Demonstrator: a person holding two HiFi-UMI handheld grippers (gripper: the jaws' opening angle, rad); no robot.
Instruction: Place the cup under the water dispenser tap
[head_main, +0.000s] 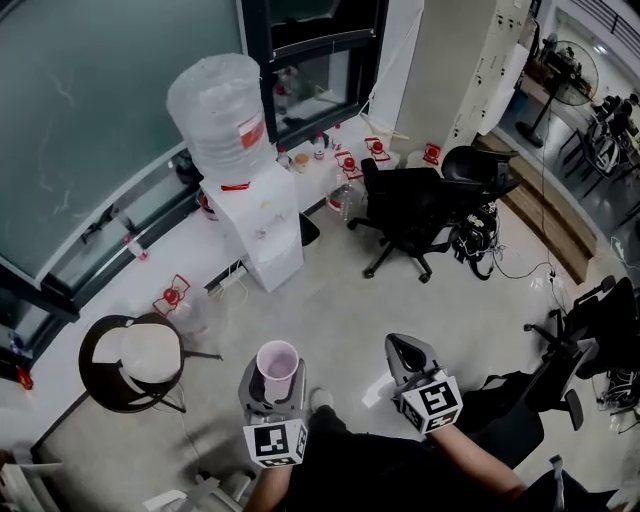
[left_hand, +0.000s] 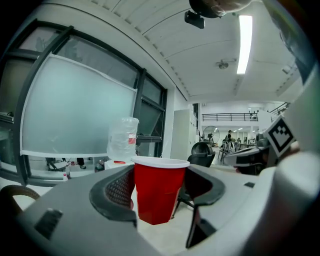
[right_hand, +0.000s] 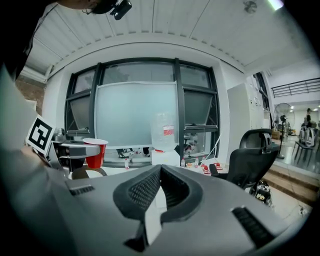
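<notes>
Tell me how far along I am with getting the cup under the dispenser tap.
Done: the red cup is gripped upright in the left gripper. In hand: the approach; the water dispenser stands well off by the window. Left: reach it and set the cup in place there.

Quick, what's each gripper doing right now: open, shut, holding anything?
Left gripper: jaws closed on the red cup.
Right gripper: jaws closed, nothing between them.
</notes>
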